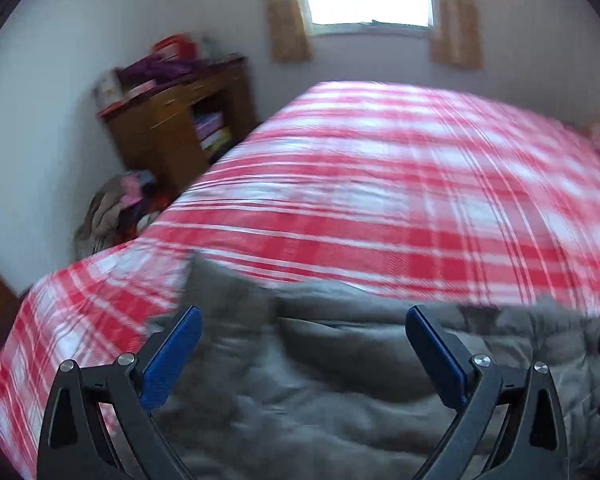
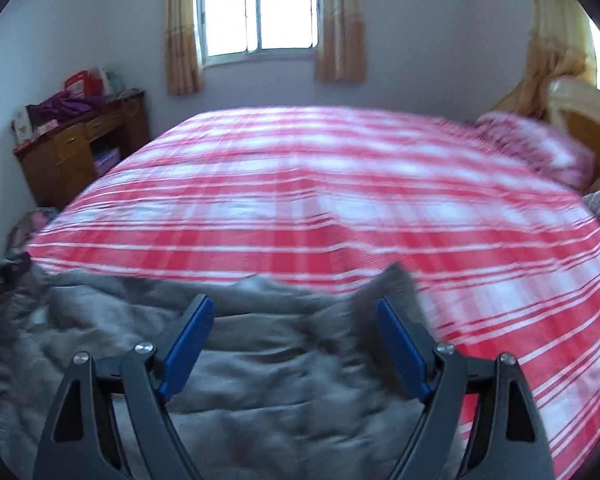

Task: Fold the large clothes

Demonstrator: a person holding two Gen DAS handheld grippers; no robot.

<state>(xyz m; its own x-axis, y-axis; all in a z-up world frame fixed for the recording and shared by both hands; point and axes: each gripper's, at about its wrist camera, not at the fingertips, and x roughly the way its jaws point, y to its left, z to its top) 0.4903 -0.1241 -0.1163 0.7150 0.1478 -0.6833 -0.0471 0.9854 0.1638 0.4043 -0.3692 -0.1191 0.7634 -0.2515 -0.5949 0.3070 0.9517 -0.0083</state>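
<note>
Left wrist view first: at the far left edge a heap of clothes (image 1: 114, 210) slumps on the floor against the wall, and just above it a wooden desk (image 1: 172, 120) carries purple fabric and boxes, out of the way of the work. Moving right, the red-and-white checked bed (image 1: 380, 184) fills the middle of the frame, its flat top serving as the folding surface. Along the bottom lies the grey garment (image 1: 300, 380), rumpled and thick, spread across the near edge of the bed where both arms can reach it. The left hand-held gripper (image 1: 302, 354) hovers over it with its blue pads wide apart and nothing between them; I judge it is lining up on a raised corner of cloth at lower left.

Right wrist view shows the same grey garment (image 2: 260, 360) in the lower left and centre, with a peak of fabric standing up near the right pad. The right hand-held gripper (image 2: 294, 346) is likewise spread, gripping nothing. At the far right a pillow (image 2: 540, 148) rests against the headboard (image 2: 580, 108), well apart from the garment. Blur softens the detail, so the type of clothing cannot be told.
</note>
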